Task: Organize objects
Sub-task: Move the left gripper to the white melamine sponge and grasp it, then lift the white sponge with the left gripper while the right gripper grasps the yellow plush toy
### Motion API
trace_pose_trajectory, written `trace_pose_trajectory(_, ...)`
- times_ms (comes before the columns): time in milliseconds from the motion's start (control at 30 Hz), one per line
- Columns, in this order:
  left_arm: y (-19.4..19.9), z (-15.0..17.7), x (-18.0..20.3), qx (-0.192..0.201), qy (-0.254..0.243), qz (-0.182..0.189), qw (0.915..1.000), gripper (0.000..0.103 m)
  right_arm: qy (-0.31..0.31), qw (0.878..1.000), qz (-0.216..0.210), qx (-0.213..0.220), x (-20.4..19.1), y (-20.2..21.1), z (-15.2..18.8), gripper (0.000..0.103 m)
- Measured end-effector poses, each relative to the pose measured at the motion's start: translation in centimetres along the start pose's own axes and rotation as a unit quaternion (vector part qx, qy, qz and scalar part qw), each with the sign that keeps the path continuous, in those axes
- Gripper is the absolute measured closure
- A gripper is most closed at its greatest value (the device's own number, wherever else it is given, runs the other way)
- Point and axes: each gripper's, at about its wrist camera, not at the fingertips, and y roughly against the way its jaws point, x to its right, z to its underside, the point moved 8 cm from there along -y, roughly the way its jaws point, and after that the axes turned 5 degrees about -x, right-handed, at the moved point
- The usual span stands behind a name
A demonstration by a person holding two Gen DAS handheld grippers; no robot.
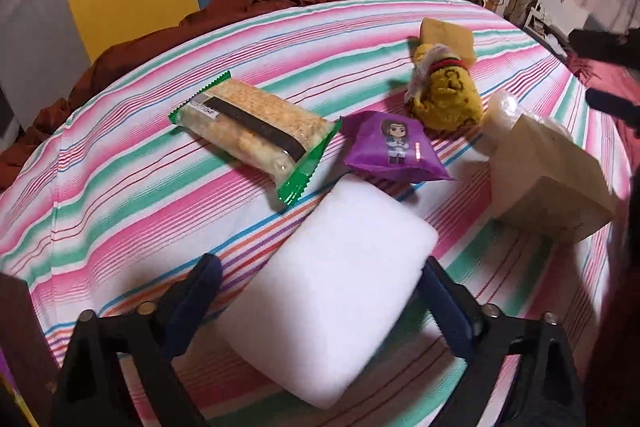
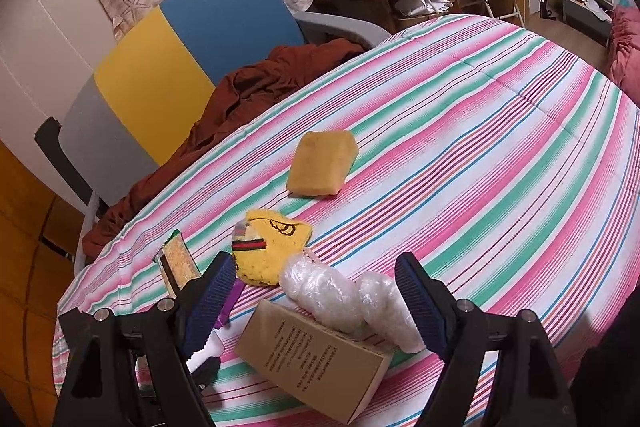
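That white foam block [image 1: 336, 287] sits right between the left gripper [image 1: 320, 303] fingers, which are apart, not squeezing. Looks light and squishy, so I'd pinch its long sides gently.

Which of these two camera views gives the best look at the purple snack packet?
The left wrist view: the purple packet lies whole and unobstructed on the striped cloth, cartoon figure visible. In the right wrist view only a purple sliver peeks out behind a claw finger.
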Motion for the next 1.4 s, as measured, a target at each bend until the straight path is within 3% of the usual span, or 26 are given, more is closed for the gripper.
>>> trace_pose_trajectory(300,1.6,1.5,-0.1,0.009,0.009,-0.021,0.9997,0.033,0.002,1.0,0.011,-0.005,0.1,-0.3,0.1,0.02)
trace_pose_trajectory(533,3.3,5.2,-0.2,0.042,0.045,-0.029,0.9977,0.033,0.015,1.0,0.007,-0.005,-0.4,-0.2,0.3,0.02)
trace_pose_trajectory(1133,3.0,5.3,-0.1,0.081,0.053,-0.025,0.995,0.028,0.086,0.995,0.036,-0.023,-3.0,-1.6,1.3,0.02)
trace_pose_trajectory(1400,3.1,5.4,0.0,0.084,0.053,-0.023,0.9948,0.025,0.156,0.985,0.042,-0.056,-7.1,-5.1,-0.6,0.02)
